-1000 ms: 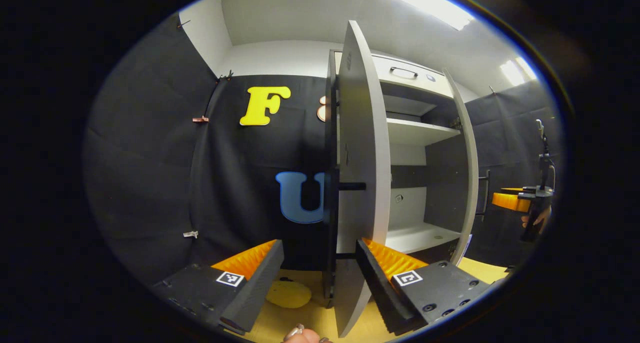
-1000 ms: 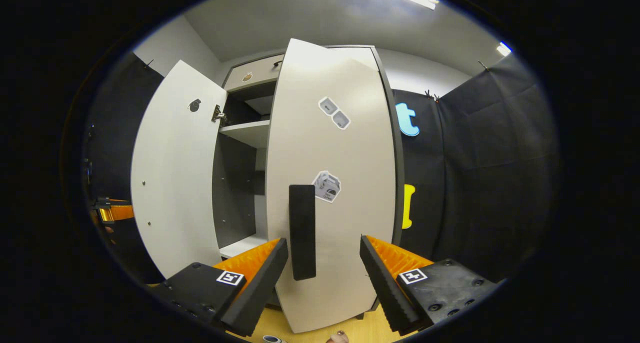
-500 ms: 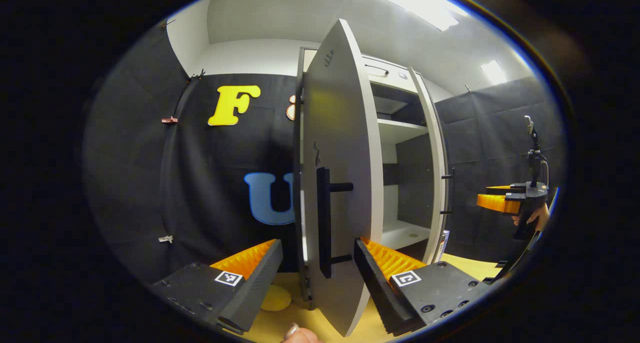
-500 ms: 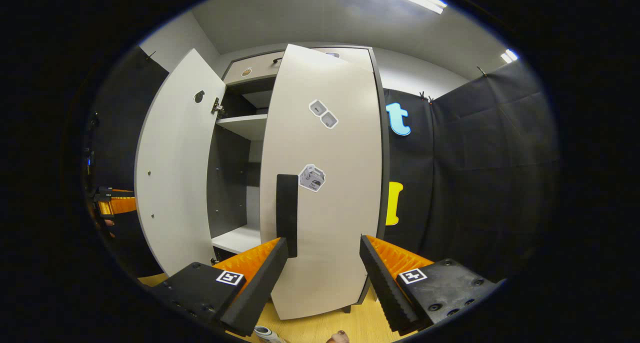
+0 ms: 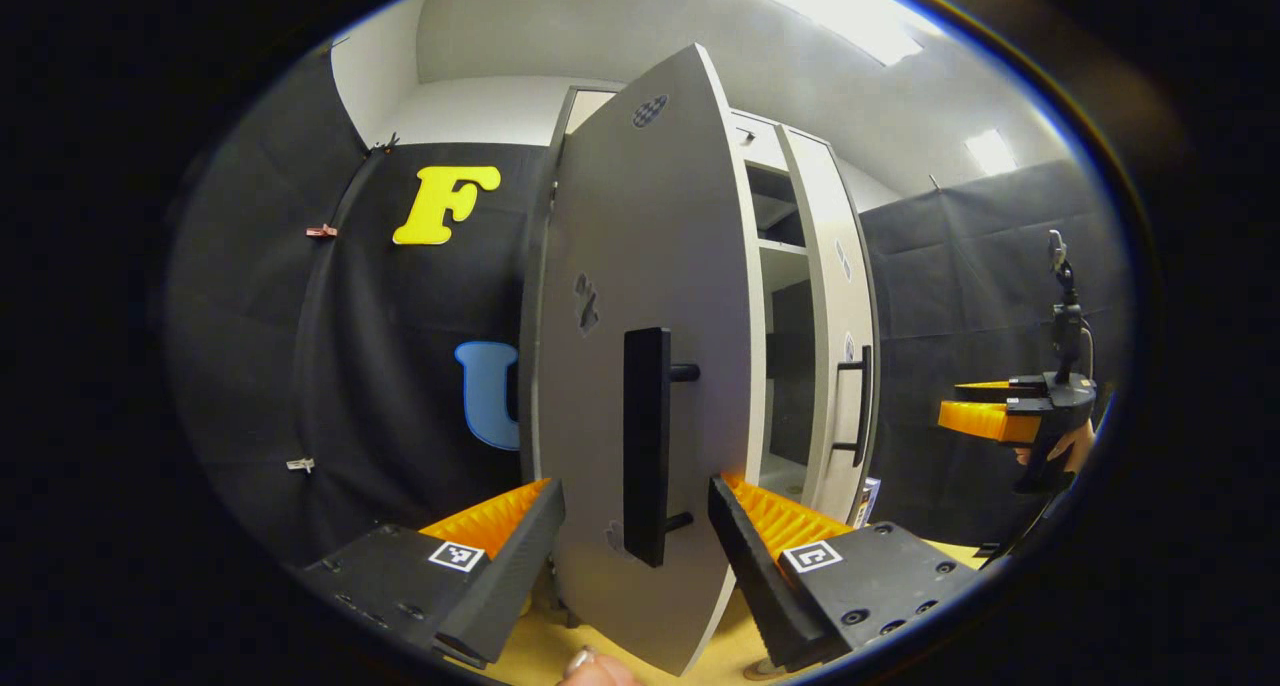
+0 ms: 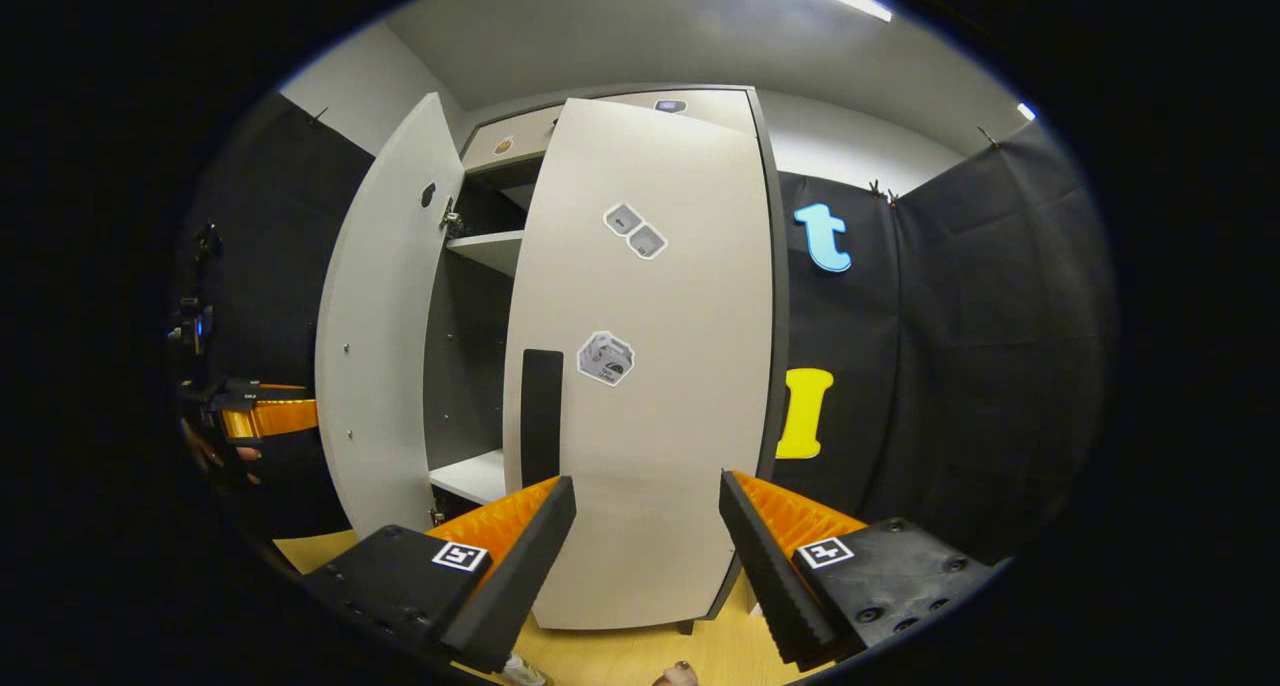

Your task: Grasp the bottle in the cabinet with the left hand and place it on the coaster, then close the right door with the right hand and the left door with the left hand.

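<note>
The cabinet [image 6: 620, 106] stands on the table [image 6: 620, 656] with both doors part-way shut, so in my judgement the door-closing step is in hand; the bottle and coaster cannot be made out here, and whether the bottle sits on the coaster cannot be told. In the right gripper view the right door [image 6: 650, 386] is nearly closed, a narrow gap left beside its dark handle [image 6: 541, 406], while the left door [image 6: 385, 346] stands swung out further, a shelf [image 6: 485, 251] showing between them. The right gripper [image 6: 645, 536] has its fingers spread wide, holding nothing, just before the right door's face. In the left gripper view the left gripper [image 5: 635, 541] also has its fingers wide, the left door's handle [image 5: 646, 446] standing between them without being pinched, as far as can be judged. The next move seems to call for a steady push on each door's face until it meets the cabinet frame, the fingers kept clear of the closing gap. Stickers [image 6: 634, 231] sit on the right door, with another one [image 6: 605, 357] lower down; their print is too small to read.
</note>
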Motion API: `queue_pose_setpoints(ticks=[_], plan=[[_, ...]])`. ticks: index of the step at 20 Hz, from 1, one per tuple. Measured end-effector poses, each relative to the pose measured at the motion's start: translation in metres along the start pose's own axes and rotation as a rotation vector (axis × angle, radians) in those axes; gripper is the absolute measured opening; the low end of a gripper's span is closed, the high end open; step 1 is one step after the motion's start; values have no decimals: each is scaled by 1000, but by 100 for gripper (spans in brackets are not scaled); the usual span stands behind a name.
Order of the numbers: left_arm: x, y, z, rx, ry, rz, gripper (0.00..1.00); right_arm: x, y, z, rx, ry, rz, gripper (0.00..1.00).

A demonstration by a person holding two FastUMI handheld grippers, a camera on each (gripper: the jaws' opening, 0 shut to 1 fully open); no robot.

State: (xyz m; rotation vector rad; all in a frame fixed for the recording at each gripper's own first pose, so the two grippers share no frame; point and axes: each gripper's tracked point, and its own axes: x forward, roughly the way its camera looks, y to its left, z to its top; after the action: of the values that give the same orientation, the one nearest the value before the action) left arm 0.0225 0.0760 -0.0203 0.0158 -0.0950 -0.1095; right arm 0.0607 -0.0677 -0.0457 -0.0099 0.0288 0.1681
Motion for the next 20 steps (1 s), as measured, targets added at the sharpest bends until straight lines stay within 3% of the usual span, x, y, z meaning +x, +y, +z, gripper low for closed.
queue_pose_setpoints(ticks=[7, 15, 20], plan=[[42, -42, -11, -9, 11, 19, 94, 9, -17, -6, 59, 3, 52, 96], [20, -36, -10, 1, 26, 111, 94, 25, -2, -15, 27, 1, 121, 96], [-2, -25, -6, 4, 29, 167, 91, 34, 8, -17, 60, 19, 123, 97]])
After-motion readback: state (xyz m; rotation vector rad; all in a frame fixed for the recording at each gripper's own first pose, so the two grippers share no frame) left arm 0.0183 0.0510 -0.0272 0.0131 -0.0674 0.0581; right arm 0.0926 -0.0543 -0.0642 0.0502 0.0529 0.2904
